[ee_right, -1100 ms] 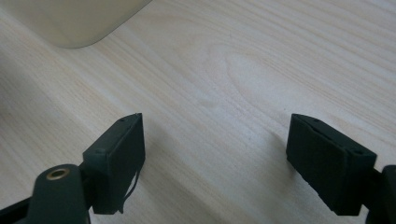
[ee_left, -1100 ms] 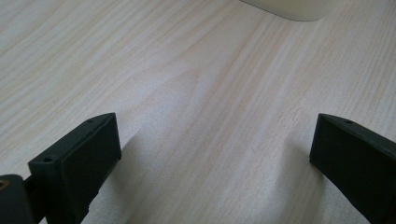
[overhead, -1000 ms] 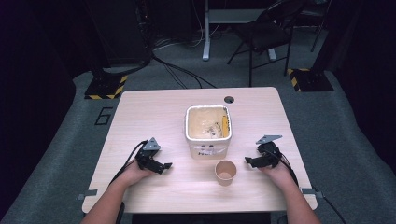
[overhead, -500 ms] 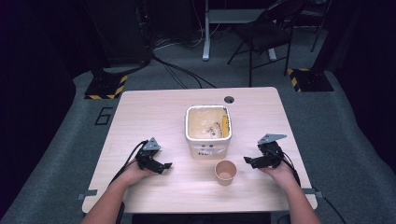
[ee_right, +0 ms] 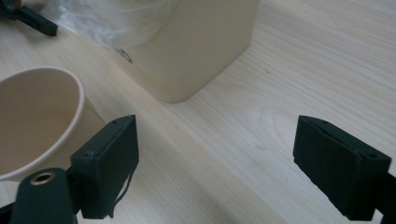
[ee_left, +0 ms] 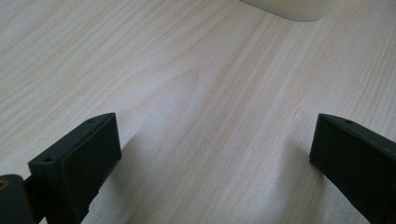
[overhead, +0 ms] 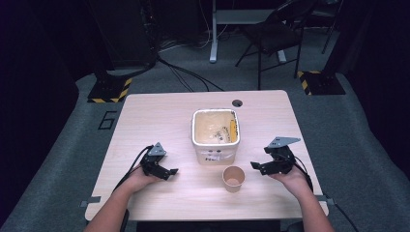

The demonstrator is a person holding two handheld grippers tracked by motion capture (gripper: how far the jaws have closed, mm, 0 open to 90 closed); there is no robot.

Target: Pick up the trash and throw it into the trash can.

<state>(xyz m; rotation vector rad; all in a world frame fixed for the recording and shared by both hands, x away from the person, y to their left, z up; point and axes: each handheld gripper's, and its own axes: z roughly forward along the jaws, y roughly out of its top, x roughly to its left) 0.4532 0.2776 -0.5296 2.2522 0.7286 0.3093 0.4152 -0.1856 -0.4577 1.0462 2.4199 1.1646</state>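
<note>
A cream square tub (overhead: 215, 131) stands at the middle of the wooden table (overhead: 154, 121), with a yellow item and dark bits inside. A tan paper cup (overhead: 233, 178) stands upright just in front of it. My left gripper (overhead: 169, 172) rests on the table left of the tub, open, jaws wide apart over bare wood (ee_left: 210, 116). My right gripper (overhead: 256, 166) is open to the right of the cup. In the right gripper view the cup (ee_right: 32, 116) sits beside the left jaw and the tub (ee_right: 196, 46) is ahead. Nothing is between either pair of jaws.
A round cable hole (overhead: 237, 103) lies near the table's far edge. A folding chair (overhead: 275, 34) and cables stand on the floor beyond. The other gripper's tip (ee_right: 28, 18) shows at the top left of the right gripper view.
My right gripper has shifted slightly; the left gripper, cup and tub have not moved.
</note>
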